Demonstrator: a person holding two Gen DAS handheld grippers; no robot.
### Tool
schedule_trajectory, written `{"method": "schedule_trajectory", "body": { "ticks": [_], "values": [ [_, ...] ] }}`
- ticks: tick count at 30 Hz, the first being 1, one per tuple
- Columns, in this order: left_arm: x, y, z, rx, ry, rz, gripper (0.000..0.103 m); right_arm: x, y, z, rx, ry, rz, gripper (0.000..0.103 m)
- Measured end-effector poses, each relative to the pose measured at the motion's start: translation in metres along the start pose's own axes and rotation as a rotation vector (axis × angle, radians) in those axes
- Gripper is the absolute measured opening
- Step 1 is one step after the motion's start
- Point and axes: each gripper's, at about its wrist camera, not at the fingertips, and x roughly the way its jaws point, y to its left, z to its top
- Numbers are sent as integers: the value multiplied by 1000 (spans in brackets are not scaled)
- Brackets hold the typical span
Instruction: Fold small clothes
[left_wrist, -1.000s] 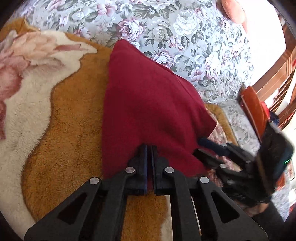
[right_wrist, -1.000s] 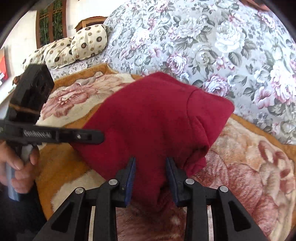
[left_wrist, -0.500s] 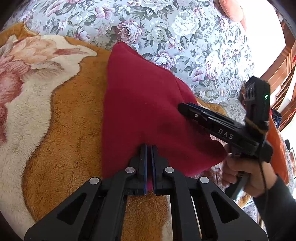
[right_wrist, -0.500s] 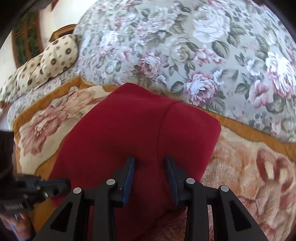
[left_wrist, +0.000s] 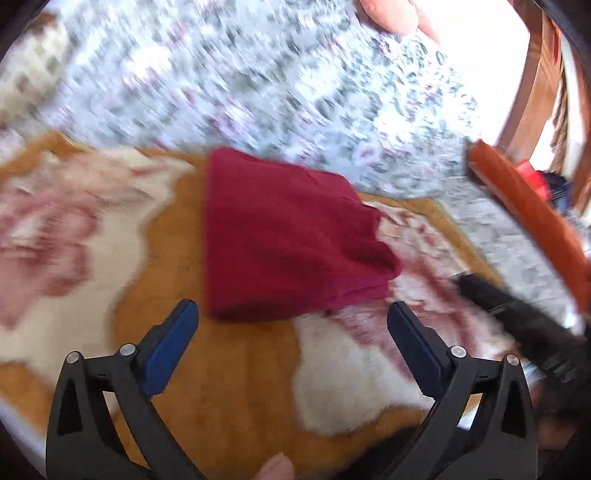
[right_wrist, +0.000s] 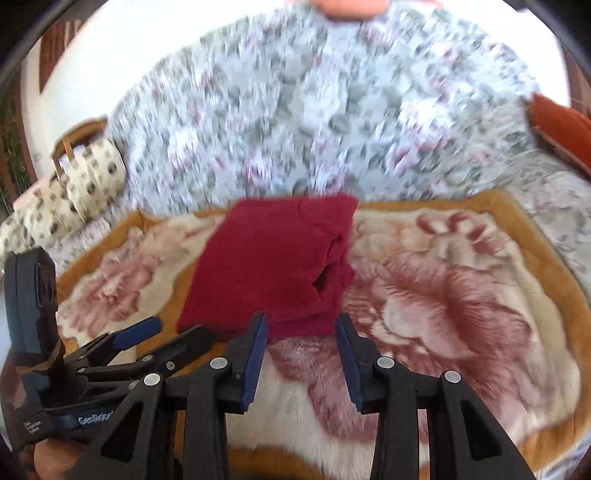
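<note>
Red folded garment (left_wrist: 291, 240) is lying flat on fleece blanket (left_wrist: 236, 369); left gripper (left_wrist: 291, 317) and right gripper (right_wrist: 300, 325) are hovering nearby, fingers spread, gripping nothing.

Daylight floods both my wrist views; the top edges blow out to plain white. Motion blur smears the floral bedspread (right_wrist: 332, 110) and the fleece blanket (left_wrist: 92, 229), while my left gripper (left_wrist: 291, 317) and right gripper (right_wrist: 300, 325) stay sharp. Fisheye bending curves everything near the dark rims.
</note>
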Motion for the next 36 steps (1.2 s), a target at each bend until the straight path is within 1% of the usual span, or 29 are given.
{"method": "schedule_trajectory", "body": {
  "ticks": [1, 2, 3, 6, 8, 9, 10, 12, 14, 18, 20, 24, 28, 32, 36],
  "values": [
    [-6, -4, -4, 29, -9, 89, 102, -15, -3, -4, 14, -59, -23, 38],
    [-8, -7, -5, 43, -4, 136, 102, -24, -5, -9, 23, -85, -46, 38],
    [-10, -11, -7, 64, 6, 208, 102, -28, -6, -12, 26, -94, -56, 38],
    [-13, -14, -10, 107, 12, 340, 102, -35, -2, -18, 7, -107, -64, 38],
    [-15, -12, -11, 113, 3, 376, 102, -37, 3, -20, -24, -112, -64, 38],
    [-16, -9, -11, 102, -7, 381, 102, -38, 6, -20, -38, -120, -68, 38],
    [-18, -6, -12, 90, -9, 370, 102, -40, 10, -20, -55, -130, -73, 38],
    [-18, 3, -14, 44, 8, 347, 102, -42, 13, -22, -75, -137, -71, 38],
    [-14, 7, -17, 24, 32, 338, 102, -44, 16, -24, -89, -149, -70, 38],
    [-9, 8, -19, 0, 77, 262, 102, -42, 16, -26, -93, -126, -58, 38],
    [-8, 7, -21, 1, 91, 242, 102, -40, 13, -26, -79, -108, -53, 38],
    [0, 4, -23, 8, 133, 254, 102, -38, 6, -26, -45, -94, -54, 38],
    [3, 1, -24, 26, 137, 258, 102, -32, 4, -26, -33, -66, -55, 38],
    [4, 3, -25, 21, 142, 256, 102, -28, 5, -26, -41, -43, -54, 38],
    [5, 5, -25, 18, 148, 254, 102, -27, 6, -26, -46, -43, -58, 38]
  ]
}}
